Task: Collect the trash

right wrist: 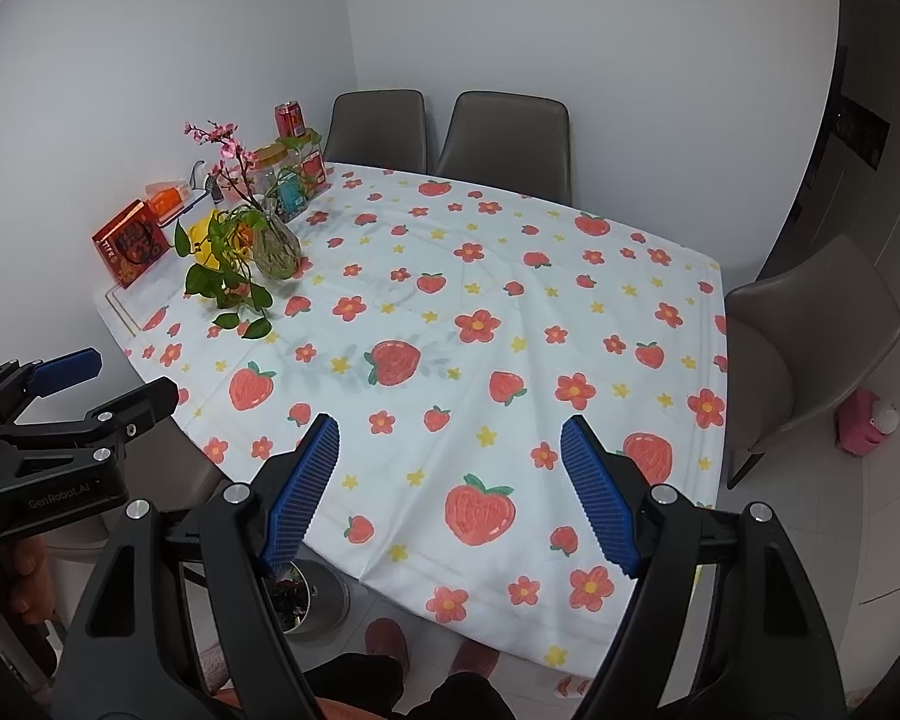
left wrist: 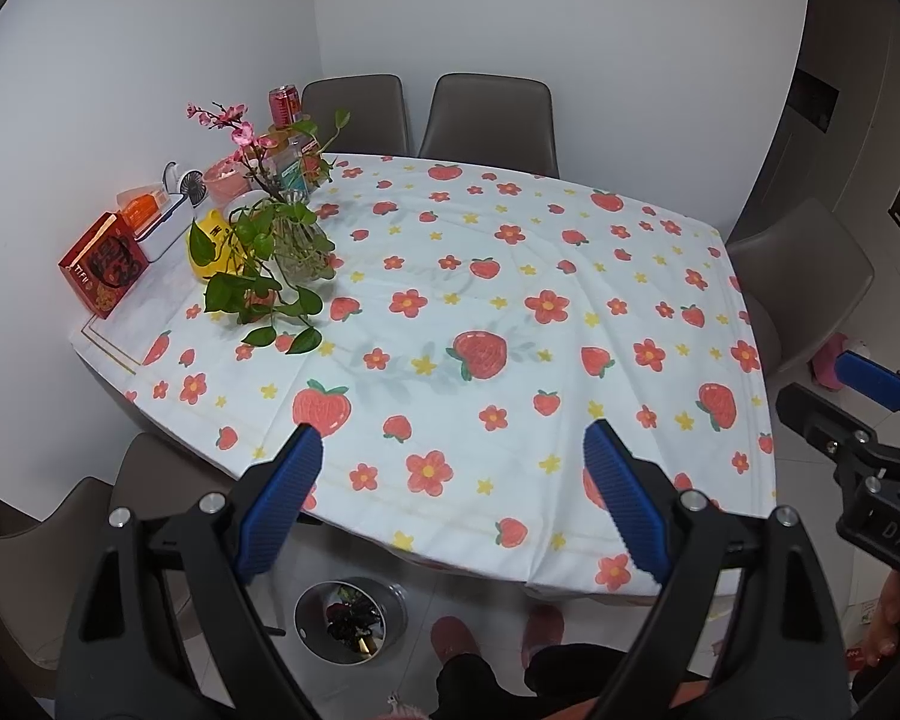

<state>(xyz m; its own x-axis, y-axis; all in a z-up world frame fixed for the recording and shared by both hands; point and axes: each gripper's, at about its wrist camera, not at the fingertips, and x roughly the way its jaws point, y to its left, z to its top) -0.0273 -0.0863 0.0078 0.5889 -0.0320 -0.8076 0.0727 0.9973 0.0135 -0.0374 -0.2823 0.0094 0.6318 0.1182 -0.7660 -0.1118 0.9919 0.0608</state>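
Both grippers are held released and empty above the strawberry tablecloth (left wrist: 510, 276): left gripper (left wrist: 453, 444), right gripper (right wrist: 450, 432). Below the left gripper, a metal bin (left wrist: 348, 618) is seen on the floor.

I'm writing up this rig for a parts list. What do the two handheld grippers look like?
Both match: the left gripper and right gripper have black plastic frames with triangular cut-outs, silver bolts, and ribbed blue finger pads. White lettering marks their bodies: "GenRobot.AI" on the left one, "DAS" on the right one. No cables show.
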